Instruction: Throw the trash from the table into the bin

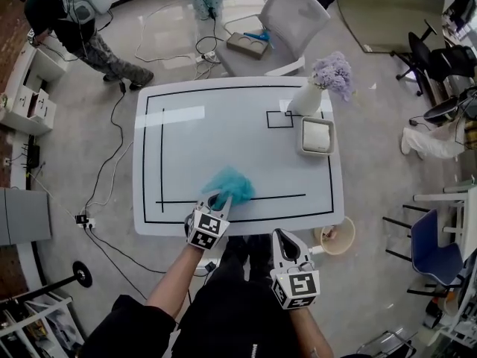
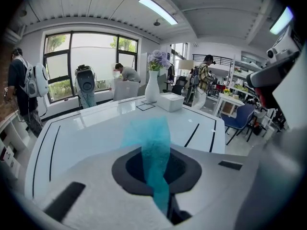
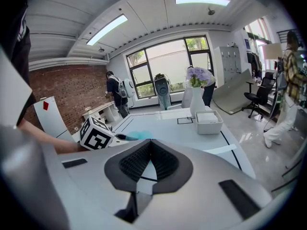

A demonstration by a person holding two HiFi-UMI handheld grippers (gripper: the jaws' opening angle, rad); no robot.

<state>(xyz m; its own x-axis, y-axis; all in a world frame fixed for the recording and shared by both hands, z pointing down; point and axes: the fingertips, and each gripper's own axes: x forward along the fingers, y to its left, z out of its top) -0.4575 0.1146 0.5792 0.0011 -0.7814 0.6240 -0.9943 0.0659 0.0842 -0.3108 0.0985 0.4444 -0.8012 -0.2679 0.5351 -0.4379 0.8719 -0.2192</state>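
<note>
While your left gripper (image 1: 220, 198) sits at the near edge of the white table (image 1: 223, 125), roughly 6 o'clock from the table's middle, its jaws are clamped down on the teal crumpled trash (image 1: 229, 183). In the left gripper view the teal stuff runs right up through the gap between the pads and fans out past the tips over the tabletop. Can't tell whether the fluffy end is resting on the table or just above it.

Your right gripper (image 1: 283, 237) is off the table's near edge at about 5 o'clock, jaws pinched together with nothing in them.

The bin (image 1: 352, 233) is on the floor just past the table's near right corner, around 4 o'clock, near your right gripper. Looks like there's already something inside.

Other stuff up top: a white vase (image 1: 305, 99) with purple flowers (image 1: 333, 73) at 1 o'clock, and a white tray (image 1: 304, 136) just beside it at 2 o'clock.
</note>
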